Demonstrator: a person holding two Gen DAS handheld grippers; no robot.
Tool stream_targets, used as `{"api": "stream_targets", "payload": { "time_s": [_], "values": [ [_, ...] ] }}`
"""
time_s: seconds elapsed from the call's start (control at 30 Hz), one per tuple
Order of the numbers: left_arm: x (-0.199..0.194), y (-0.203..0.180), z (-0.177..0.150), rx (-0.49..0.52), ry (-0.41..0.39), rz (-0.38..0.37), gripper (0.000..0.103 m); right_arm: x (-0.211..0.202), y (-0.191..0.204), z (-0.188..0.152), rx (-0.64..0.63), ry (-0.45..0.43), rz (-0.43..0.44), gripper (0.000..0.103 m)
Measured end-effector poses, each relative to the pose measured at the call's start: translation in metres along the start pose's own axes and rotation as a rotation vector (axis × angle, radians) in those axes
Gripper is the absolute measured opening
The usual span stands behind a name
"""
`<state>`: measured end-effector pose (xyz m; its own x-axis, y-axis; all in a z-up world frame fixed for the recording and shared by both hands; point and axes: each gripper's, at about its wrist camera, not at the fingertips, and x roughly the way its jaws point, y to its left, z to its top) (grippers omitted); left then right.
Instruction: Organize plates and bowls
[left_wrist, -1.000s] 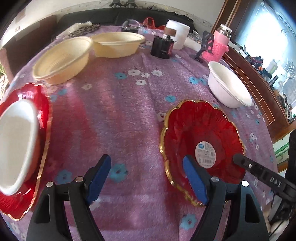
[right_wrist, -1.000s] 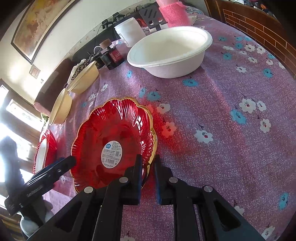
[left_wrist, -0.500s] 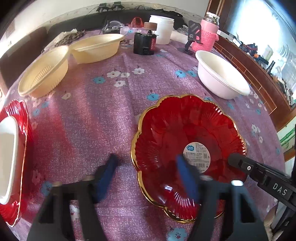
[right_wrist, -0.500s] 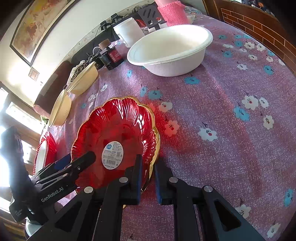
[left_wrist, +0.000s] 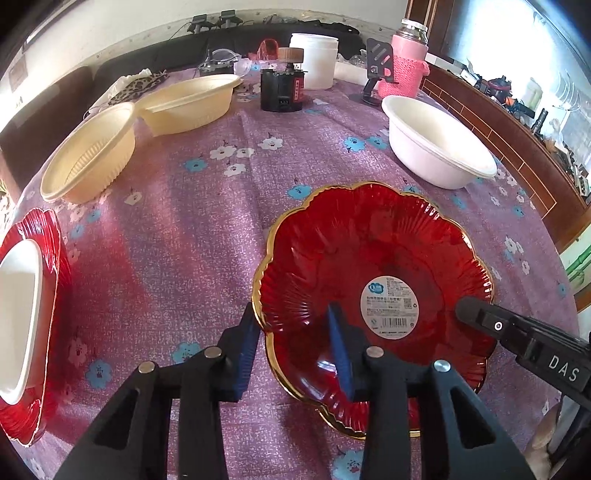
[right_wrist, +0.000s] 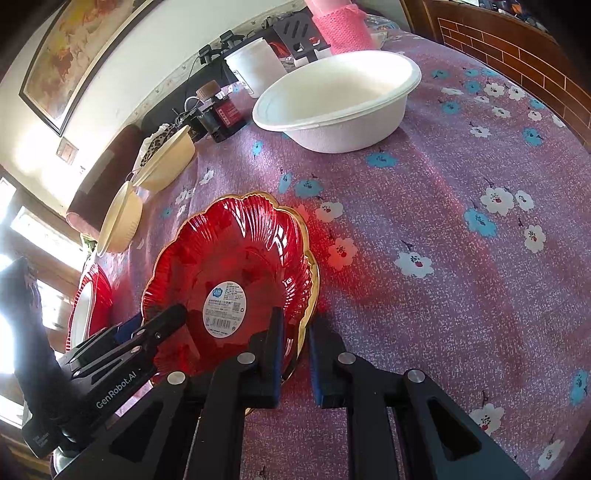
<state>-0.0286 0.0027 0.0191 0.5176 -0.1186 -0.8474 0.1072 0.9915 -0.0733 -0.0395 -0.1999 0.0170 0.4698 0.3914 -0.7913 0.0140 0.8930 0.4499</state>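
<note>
- Left wrist view: the left gripper is spread astride the near left rim of the red plate, one finger outside, one inside the dish. The plate lies face up on the counter; its outline is round, with no long axis. A white bowl stands far right.
- Right wrist view: the right gripper is pinching the plate's near right gold rim.

A plate is set near the table's front edge; a bowl is placed behind it, toward the right edge.
</note>
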Motion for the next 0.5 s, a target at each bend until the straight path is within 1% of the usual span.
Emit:
{"api": "stream_targets", "payload": {
  "time_s": [0.5],
  "values": [
    [0.0013,-0.0036,-0.0017,0.012,-0.019,0.007,0.035,0.0013,0.0007,0.0004,0.001,-0.014,0.010,0.014]
  ]
}}
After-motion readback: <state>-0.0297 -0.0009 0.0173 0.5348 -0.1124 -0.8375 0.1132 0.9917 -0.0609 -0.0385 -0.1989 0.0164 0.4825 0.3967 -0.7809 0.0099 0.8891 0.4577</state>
